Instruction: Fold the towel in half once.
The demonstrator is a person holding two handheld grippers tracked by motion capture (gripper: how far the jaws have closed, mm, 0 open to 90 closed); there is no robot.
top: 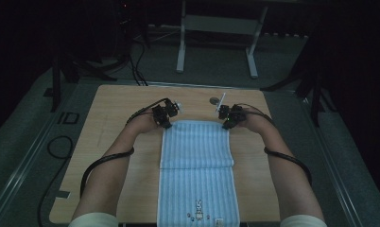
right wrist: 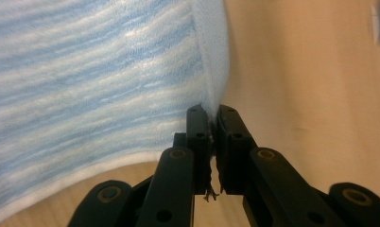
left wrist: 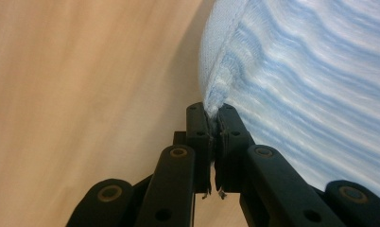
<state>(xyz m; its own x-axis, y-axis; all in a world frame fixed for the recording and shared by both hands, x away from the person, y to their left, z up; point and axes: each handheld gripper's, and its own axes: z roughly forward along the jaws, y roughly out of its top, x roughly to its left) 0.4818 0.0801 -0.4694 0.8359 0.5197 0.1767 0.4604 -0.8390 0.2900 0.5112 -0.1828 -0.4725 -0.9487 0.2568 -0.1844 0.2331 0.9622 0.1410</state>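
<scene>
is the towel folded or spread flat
Folded. The blue striped towel shows a doubled upper layer ending in a hem across its middle, and each hand-held gripper, left and right, pinches a far corner.

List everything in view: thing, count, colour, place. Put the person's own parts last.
towel: one, light blue with white stripes, lengthwise down the table's middle, folded layer over its far half, small printed figure near the near edge.
table: one, light wood, under everything.
round fitting: one, grey, set in the table's far edge.
frame legs: two, pale grey, on the floor beyond the table.
cables: several, black, on the floor at left.
forearms: two, reaching in from the bottom.
left tongs: one, black, shut on the towel's far-left corner.
right tongs: one, black, shut on the far-right corner.
</scene>
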